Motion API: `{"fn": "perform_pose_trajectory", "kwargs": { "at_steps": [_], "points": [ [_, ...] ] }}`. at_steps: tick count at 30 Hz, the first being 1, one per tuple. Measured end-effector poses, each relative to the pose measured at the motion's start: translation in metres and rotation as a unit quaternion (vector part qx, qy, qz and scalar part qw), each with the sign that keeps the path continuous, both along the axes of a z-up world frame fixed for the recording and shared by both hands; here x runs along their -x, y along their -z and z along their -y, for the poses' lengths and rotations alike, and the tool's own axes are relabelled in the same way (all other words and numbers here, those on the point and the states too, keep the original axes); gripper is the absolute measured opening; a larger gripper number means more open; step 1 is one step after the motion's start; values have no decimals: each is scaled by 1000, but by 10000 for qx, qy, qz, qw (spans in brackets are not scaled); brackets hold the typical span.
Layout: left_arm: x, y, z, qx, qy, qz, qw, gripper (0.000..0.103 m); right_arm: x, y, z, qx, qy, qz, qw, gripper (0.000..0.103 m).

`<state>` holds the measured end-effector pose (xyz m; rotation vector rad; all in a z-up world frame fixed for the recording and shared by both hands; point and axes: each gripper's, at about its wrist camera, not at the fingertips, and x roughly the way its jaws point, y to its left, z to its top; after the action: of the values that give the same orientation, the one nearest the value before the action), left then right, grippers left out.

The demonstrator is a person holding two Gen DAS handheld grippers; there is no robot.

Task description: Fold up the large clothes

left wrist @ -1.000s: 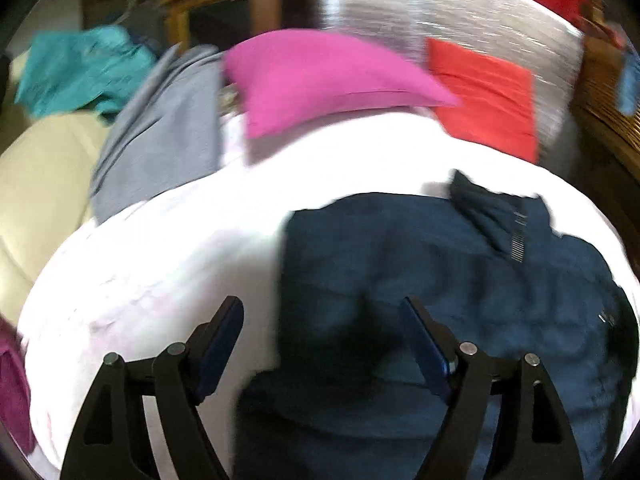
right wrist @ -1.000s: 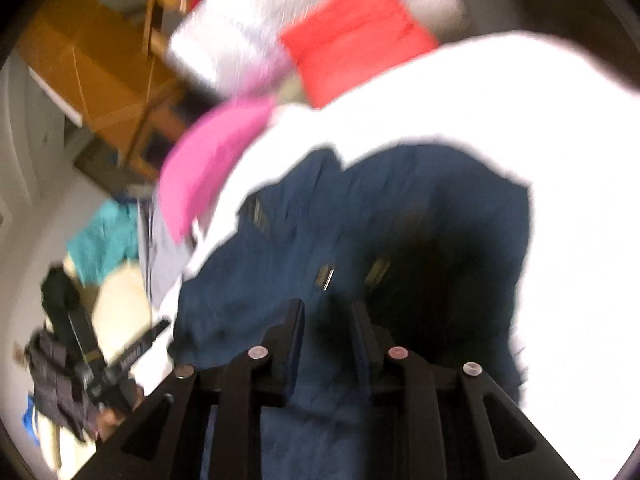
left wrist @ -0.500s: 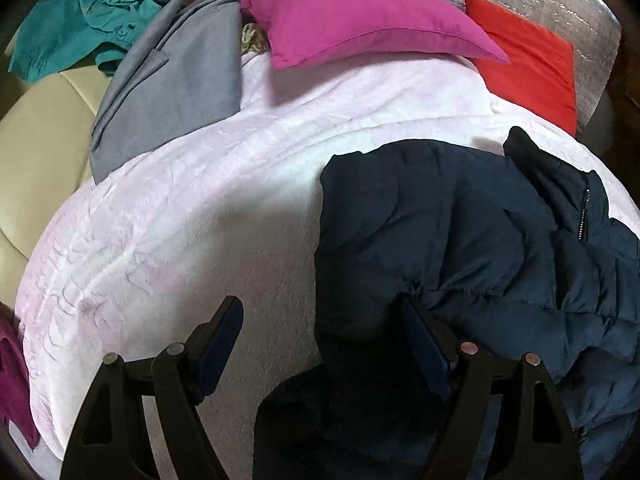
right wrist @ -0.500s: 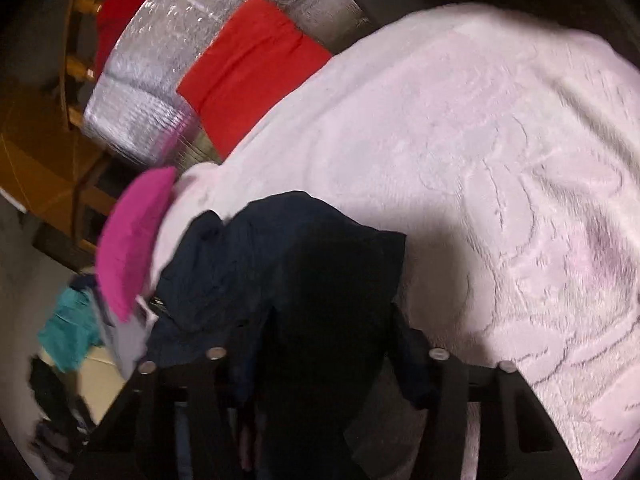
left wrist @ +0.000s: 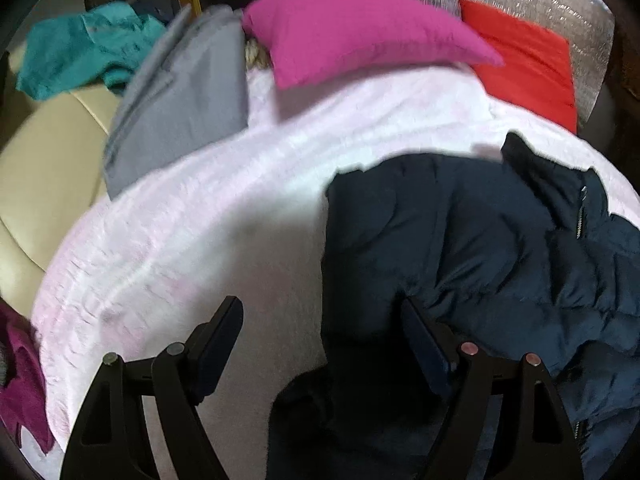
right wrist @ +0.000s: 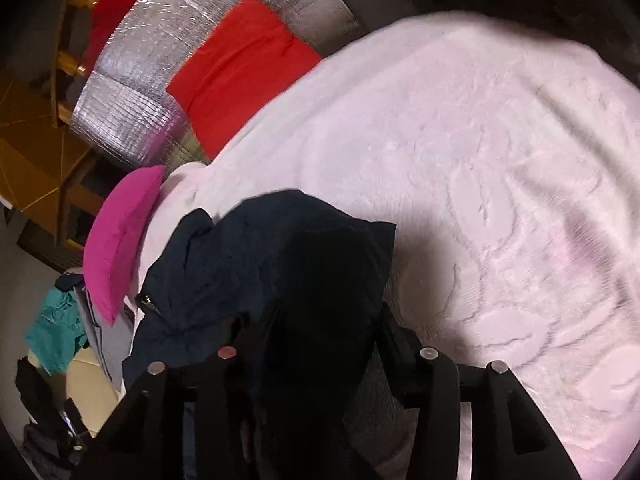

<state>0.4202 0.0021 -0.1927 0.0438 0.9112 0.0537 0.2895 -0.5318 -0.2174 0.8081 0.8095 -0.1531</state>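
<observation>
A dark navy puffer jacket point(left wrist: 480, 248) lies bunched on a pale pink blanket point(left wrist: 208, 216) covering the bed. My left gripper point(left wrist: 320, 320) is open, its jaws wide apart just above the jacket's left edge, holding nothing. In the right wrist view the jacket point(right wrist: 280, 264) lies folded over between the wide-apart jaws of my right gripper point(right wrist: 312, 320). That gripper is open; its fingertips are partly hidden by the dark cloth.
A magenta pillow point(left wrist: 352, 28), a red pillow point(left wrist: 528, 64) and a silver foil mat point(right wrist: 160, 80) lie at the bed's head. A grey garment point(left wrist: 180, 96) and a teal garment point(left wrist: 84, 48) lie at left, near a cream sofa point(left wrist: 36, 168). The blanket point(right wrist: 500, 200) spreads right.
My right gripper opened from nearly shut and swung toward the blanket's right side; the jacket's edge now lies folded over. My left gripper stayed open and shifted slightly.
</observation>
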Motion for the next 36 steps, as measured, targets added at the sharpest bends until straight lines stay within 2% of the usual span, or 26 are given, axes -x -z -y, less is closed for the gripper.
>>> {"fn": "perform_pose_trajectory", "kwargs": {
  "at_steps": [1,2,7,8,10,12,18,22,25,30,36],
  "points": [
    [4,-7,2,-22,21,144,9999,82,3,-6,-2,90,13,41,9999,58],
    [10,-14,4,-29,56,295,9995,82,9,-12,-4,157,51,125,9998,59],
    [32,-31,19,-17,307,743,9968,82,40,-40,-15,394,-73,530,9978,60],
    [35,-30,23,-7,396,756,9964,82,46,-46,-20,470,-172,593,9970,58],
    [40,-27,31,-32,551,707,9960,82,50,-53,-34,608,-394,661,9952,43],
    [42,-20,41,-133,688,592,9958,82,52,-56,-54,660,-734,668,9929,43],
    [39,15,61,-369,813,-71,9960,82,40,-37,-92,481,-1364,246,9892,43],
    [40,17,60,-332,841,-27,9959,85,27,-6,-94,333,-1387,-450,9888,42],
    [43,14,58,-258,815,-16,9963,85,25,-4,-92,220,-1351,-426,9897,42],
    [65,-3,60,-427,937,384,9939,85,38,-15,-98,491,-1391,-303,9886,42],
    [107,-35,61,-707,1116,1179,9842,85,63,-39,-108,824,-1485,234,9852,52]
  ]
}}
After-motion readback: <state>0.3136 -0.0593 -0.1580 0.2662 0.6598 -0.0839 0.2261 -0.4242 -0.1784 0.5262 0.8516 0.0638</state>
